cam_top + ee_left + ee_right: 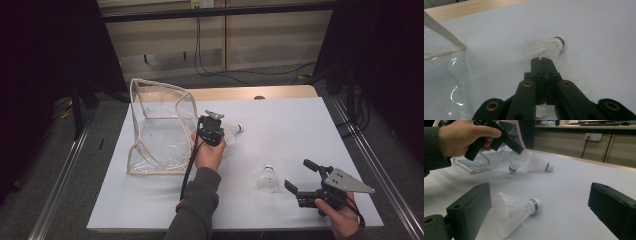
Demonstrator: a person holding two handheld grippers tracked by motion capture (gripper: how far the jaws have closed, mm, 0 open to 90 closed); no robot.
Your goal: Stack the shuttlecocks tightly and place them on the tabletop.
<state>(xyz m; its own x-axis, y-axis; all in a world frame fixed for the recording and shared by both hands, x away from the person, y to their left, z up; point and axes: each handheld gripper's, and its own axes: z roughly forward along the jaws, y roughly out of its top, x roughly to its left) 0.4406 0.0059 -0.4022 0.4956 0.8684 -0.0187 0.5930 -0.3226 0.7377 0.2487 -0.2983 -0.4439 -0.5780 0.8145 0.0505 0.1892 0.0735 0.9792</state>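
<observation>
Pinching the feather skirt of a white feathered shuttlecock with a blue-banded cork tip [514, 162], your left gripper [541, 60] has its jaws pressed together on the feathers. The cork hangs down just above the white table sheet [300, 125], right beside the open mouth of the clear plastic bag with cream trim [160, 125].

Handling: very light, so little squeeze is needed. The feathers are thin, springy and easy to crush or bend. The cork tip is the firm part. A grip low on the skirt near the cork, or on the cork itself, would likely be safer than the flared rim, which can slip out or crease.

Count: three shuttlecocks.
- One is in your left gripper.
- A second, lying shuttlecock [232, 130] is on its side just beside the held one.
- A third shuttlecock [267, 179] lies well apart, near your right gripper [300, 175].

The right gripper's jaws stand wide apart, aimed at the third one, touching nothing.

One bag, two grippers, one table sheet.
</observation>
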